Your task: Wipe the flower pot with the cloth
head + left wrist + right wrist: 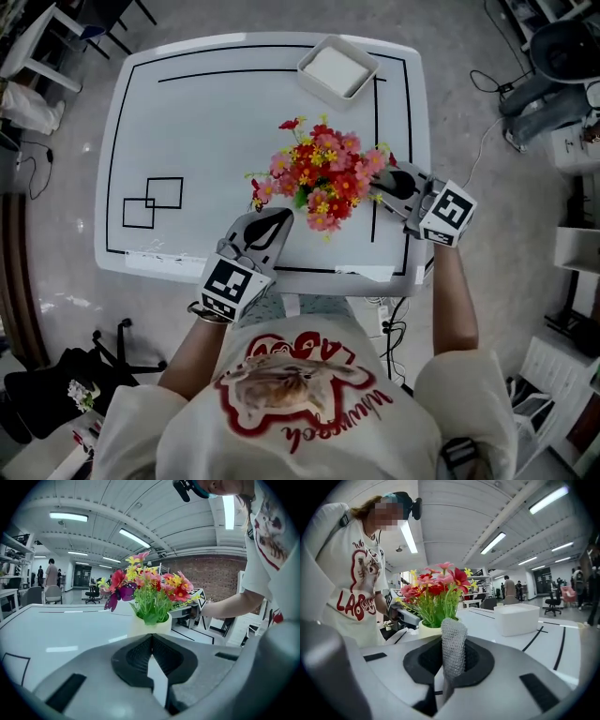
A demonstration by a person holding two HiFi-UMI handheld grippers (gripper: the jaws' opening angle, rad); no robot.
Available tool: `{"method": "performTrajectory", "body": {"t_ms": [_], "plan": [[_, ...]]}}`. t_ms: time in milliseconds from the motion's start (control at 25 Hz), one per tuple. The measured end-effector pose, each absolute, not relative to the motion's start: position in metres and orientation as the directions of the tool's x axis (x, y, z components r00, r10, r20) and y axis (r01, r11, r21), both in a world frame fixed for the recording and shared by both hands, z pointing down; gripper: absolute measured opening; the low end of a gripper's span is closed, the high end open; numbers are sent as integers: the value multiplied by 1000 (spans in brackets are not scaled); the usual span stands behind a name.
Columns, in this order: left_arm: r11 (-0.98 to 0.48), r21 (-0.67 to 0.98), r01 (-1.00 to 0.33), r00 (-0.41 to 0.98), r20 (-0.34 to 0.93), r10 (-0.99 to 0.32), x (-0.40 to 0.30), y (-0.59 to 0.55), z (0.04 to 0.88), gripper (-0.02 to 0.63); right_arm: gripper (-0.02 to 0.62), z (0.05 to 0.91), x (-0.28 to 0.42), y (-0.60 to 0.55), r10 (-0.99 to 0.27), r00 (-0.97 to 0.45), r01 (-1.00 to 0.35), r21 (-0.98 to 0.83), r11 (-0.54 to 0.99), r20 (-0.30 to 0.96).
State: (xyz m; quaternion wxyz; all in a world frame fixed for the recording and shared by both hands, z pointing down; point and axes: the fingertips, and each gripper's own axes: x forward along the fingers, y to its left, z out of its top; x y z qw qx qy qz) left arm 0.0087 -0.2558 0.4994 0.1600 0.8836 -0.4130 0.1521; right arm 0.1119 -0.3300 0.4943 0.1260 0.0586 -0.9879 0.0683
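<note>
**A:** Head view first. Where are the fingers?

**B:** The left gripper (281,220) points its tips at the near-left edge of a bunch of red, pink and yellow artificial flowers (323,178). The right gripper (386,178) has its tips at the bunch's right edge. So the flowers sit between the two pairs of tips on the white table with black lines (187,122). The flowers hide the pot here. A white square tray (337,67) lies well beyond the right fingers.

**A:** And the left gripper view?

**B:** Its fingers meet at the tips with nothing between them. The cream round flower pot (149,628) stands straight ahead of them, near but apart.

**A:** The right gripper view?

**B:** Those fingers are clamped on a grey knitted cloth (453,644), which sticks up between them as a folded strip. The pot is just past the cloth, slightly left. I cannot tell whether the cloth touches it. The tray is farther off, to the fingers' right.
</note>
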Motion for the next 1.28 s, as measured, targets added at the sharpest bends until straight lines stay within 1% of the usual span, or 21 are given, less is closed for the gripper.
{"method": "performTrajectory", "body": {"t_ms": [200, 280, 360, 480, 600, 800, 960, 1160, 1280], "plan": [[-669, 160, -726, 671, 382, -636, 6, -239, 493, 2, 26, 493, 116, -308, -244, -938, -280, -123, 952, 247], [-693, 159, -704, 693, 366, -621, 4, -232, 489, 2, 26, 491, 119, -299, -326, -913, -359, -102, 928, 245], [-715, 155, -682, 713, 358, -603, -1, -224, 486, 2, 25, 482, 123, -287, -441, -875, -465, -90, 881, 200], [-750, 147, -645, 745, 337, -576, -7, -213, 479, 2, 25, 461, 123, -262, -579, -811, -586, -112, 803, 89], [-782, 138, -608, 777, 305, -551, -14, -200, 468, 2, 25, 440, 105, -231, -651, -759, -645, -140, 751, 4], [-811, 153, -564, 818, 236, -525, -24, -177, 451, 2, 25, 407, 80, -187, -773, -631, -762, -140, 632, -55], [-835, 171, -522, 850, 183, -494, -20, -158, 432, 2, 26, 380, 60, -155, -815, -573, -804, -130, 580, -89], [-871, 128, -475, 877, 150, -457, -13, -125, 400, 2, 26, 358, 32, -126, -812, -581, -806, -100, 583, -47], [-860, 92, -503, 861, 141, -488, -19, -113, 382, 2, 26, 345, 20, -119, -795, -604, -795, -20, 606, -53]]}}
